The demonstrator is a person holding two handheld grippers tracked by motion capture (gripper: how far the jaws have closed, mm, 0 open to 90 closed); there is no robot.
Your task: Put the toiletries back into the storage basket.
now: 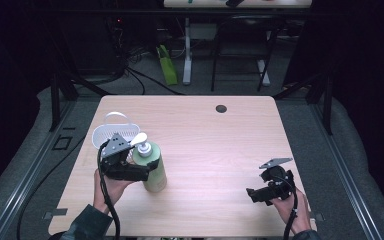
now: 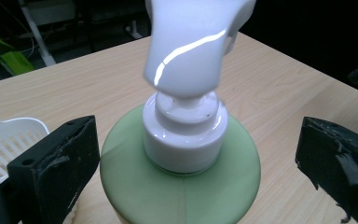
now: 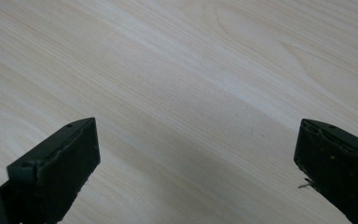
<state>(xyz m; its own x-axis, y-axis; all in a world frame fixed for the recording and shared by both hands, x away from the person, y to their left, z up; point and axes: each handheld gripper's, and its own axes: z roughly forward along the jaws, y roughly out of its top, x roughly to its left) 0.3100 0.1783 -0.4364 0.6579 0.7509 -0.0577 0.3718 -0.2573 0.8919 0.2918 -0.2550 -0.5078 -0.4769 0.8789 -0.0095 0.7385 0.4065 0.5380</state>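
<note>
A pale green pump bottle (image 1: 151, 167) with a white pump head (image 1: 141, 140) stands upright on the left part of the wooden table (image 1: 215, 145). My left gripper (image 1: 148, 171) is at the bottle, open, one jaw on each side of its shoulder. In the left gripper view the bottle (image 2: 182, 182) sits between the black pads (image 2: 58, 168) with a gap on both sides, and the pump head (image 2: 191, 42) rises close in front. My right gripper (image 1: 254, 194) rests low near the table's front right, open, with bare wood (image 3: 191, 93) between its pads (image 3: 60, 163).
A white slotted basket (image 1: 111, 131) stands just behind the bottle at the table's left edge, seen too as the basket (image 2: 7, 140) in the left gripper view. A dark round hole (image 1: 221, 108) marks the table's far side. Desk legs and cables lie beyond.
</note>
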